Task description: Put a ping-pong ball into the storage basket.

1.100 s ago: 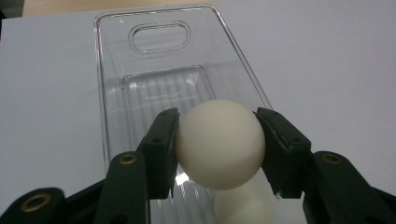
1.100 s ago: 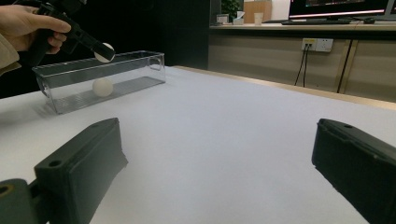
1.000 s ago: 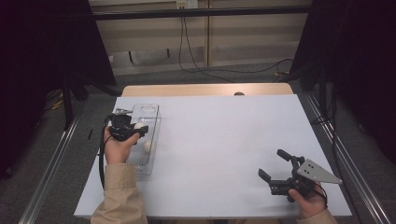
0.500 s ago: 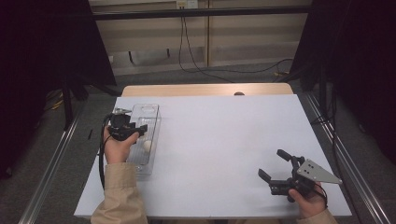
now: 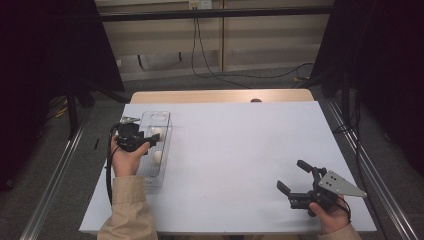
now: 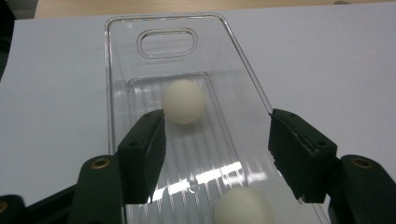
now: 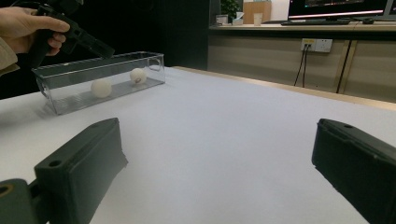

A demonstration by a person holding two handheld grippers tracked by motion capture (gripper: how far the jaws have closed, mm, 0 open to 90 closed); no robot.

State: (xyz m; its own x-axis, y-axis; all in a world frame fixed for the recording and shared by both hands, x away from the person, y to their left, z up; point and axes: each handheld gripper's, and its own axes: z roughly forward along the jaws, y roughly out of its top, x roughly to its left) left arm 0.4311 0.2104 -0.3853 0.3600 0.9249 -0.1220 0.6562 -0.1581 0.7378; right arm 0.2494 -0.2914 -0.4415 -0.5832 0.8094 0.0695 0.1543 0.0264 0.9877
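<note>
Left gripper view: left gripper (image 6: 217, 154) hangs jaws apart over the clear tray (image 6: 112, 93), no change from a second ago, so no ball is taken yet.
Near ball (image 6: 243, 205): bottom centre, on the tray floor, below the jaws.
Far ball (image 6: 183, 101): frame centre, perhaps brushing the left jaw.
Right gripper (image 5: 296, 179): lower right, wide open, idle.
Room: bare white table (image 5: 240, 150) between; tray walls hem the reach.

- A wide white-topped table (image 5: 240, 150) with a bare wooden strip along its far edge.
- A long clear plastic rectangular bin (image 5: 159, 120) lies directly on it near the left edge.
</note>
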